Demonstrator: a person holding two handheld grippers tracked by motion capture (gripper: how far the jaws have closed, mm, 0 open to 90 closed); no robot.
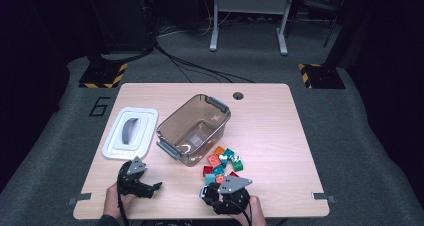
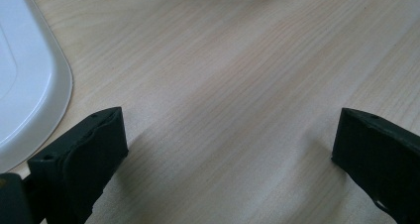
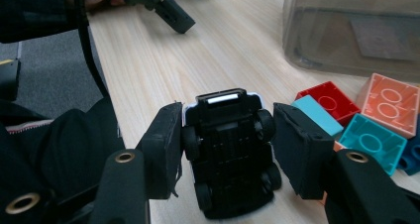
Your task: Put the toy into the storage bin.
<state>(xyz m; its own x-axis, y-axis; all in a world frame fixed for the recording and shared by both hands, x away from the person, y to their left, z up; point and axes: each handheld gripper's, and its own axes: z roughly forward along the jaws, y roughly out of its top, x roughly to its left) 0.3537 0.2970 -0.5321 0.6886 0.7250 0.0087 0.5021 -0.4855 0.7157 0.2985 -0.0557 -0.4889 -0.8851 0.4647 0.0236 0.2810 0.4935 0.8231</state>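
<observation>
The right gripper [image 3: 225,149] had a small black toy car [image 3: 229,152] pinched between its pads — belly-up in the right gripper view, wheels and chassis facing the camera, the jaws closed to a narrow gap across the car's flanks. It sat at the near edge of the table [image 1: 280,126], just near of the pile of coloured bricks [image 1: 223,162], and whether the car was clear of the wood could not be told.

By the look of it, a light, rigid little thing: hard plastic, nothing to crush, but smooth-sided, and the wheels could roll under a pad and let it twist. The sound hold would be across the body between the axles, as the pads seemed to have it, not on the tyres.

The left gripper [image 1: 141,181] hung at the near left of the table, jaws spread wide over bare wood, holding nothing — the white lid [image 2: 25,85] lay just to its left. Farther off stood the open clear bin [image 1: 192,131], the likely home for car and bricks.
</observation>
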